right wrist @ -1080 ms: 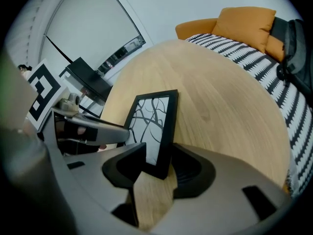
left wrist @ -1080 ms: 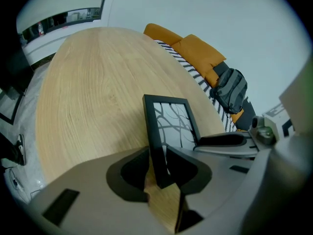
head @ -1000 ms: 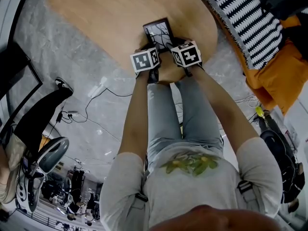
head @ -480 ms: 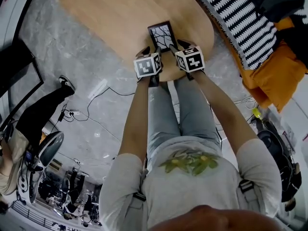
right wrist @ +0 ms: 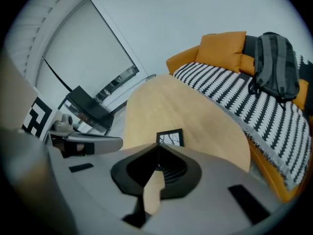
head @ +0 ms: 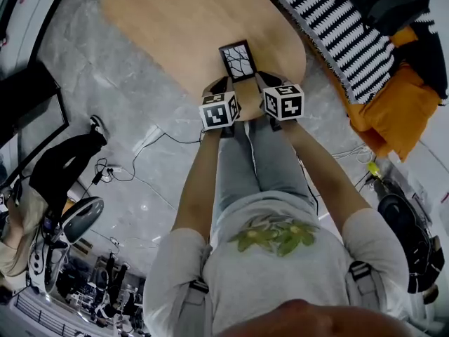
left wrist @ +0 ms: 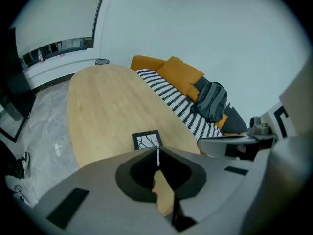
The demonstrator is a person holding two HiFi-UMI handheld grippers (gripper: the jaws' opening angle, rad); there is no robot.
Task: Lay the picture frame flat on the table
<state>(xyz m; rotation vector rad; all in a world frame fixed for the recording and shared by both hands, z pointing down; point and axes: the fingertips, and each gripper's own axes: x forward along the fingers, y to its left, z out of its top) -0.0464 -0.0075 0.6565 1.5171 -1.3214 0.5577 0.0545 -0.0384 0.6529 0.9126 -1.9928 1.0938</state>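
Two tools and one small frame are what matters here. The wooden bench (head: 175, 27) fills the upper middle of the head view, and its rounded near end is just above the person's knees. The left tool (left wrist: 157, 152) and the right tool (right wrist: 158, 158) hover side by side over that near end. Each is closing its jaws, the tips are already together in its own view, and nothing is between them. The picture frame (head: 236, 60) is on the bench just above the two tools in the head view, apart from both. Its black border and branch drawing face upward, so I judge that it already lies flat.

The laying step therefore looks finished, and the tools appear to be clear of the frame. I think the next move only calls for drawing both tools toward the person without touching the frame's near edge.

From the head view alone the frame's face shows from above, together with the marker cubes (head: 219, 111) and the gap between frame and tools. Only the tool views look low across the bench. There the frame shows as a thin dark shape just above the jaw tips, which supports the flat reading. They also show the orange sofa (right wrist: 222, 45) with its striped throw (right wrist: 244, 92) at the right, and the grey backpack (right wrist: 276, 65), which I cannot make out from above.
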